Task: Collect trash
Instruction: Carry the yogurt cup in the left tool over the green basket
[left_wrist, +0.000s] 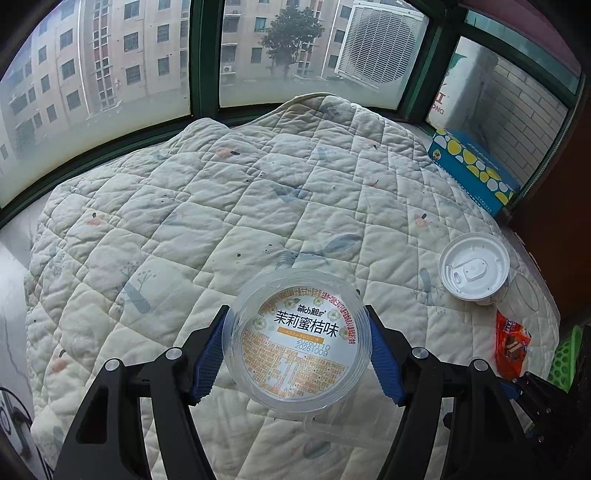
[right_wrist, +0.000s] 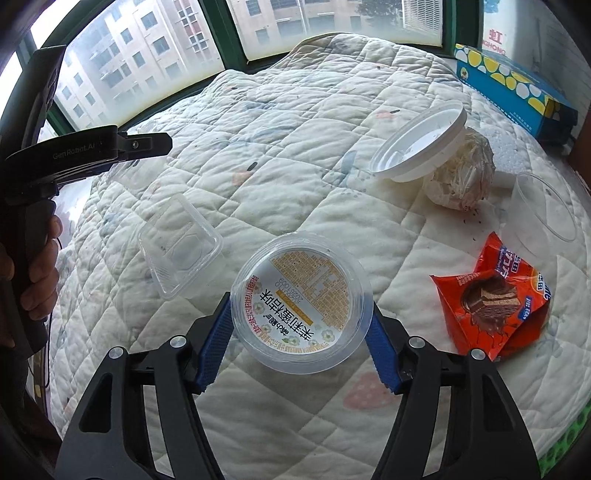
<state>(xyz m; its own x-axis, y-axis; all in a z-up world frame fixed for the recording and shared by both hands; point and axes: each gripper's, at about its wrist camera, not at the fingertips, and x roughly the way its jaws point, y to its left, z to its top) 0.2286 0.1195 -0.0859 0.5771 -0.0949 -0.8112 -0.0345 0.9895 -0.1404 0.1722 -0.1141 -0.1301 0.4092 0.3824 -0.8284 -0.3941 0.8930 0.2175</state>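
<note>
A clear round jelly cup (left_wrist: 299, 339) with an orange and white printed lid sits between the blue pads of my left gripper (left_wrist: 295, 332), which is shut on its sides. My right gripper (right_wrist: 301, 317) is shut on a second, matching cup (right_wrist: 301, 295) low over the quilt (right_wrist: 295, 129). Loose trash lies around it: an orange snack wrapper (right_wrist: 491, 306), a white plastic bowl (right_wrist: 421, 144) leaning on a crumpled bag (right_wrist: 461, 173), a clear cup (right_wrist: 546, 206) and a clear clamshell tray (right_wrist: 181, 243).
The quilt covers a ledge under green-framed windows (left_wrist: 207, 55). A blue tissue box (left_wrist: 476, 170) stands at the back right. A green perforated basket (left_wrist: 565, 362) shows at the right edge. A person's hand (right_wrist: 40, 269) holds the left gripper's handle at the left.
</note>
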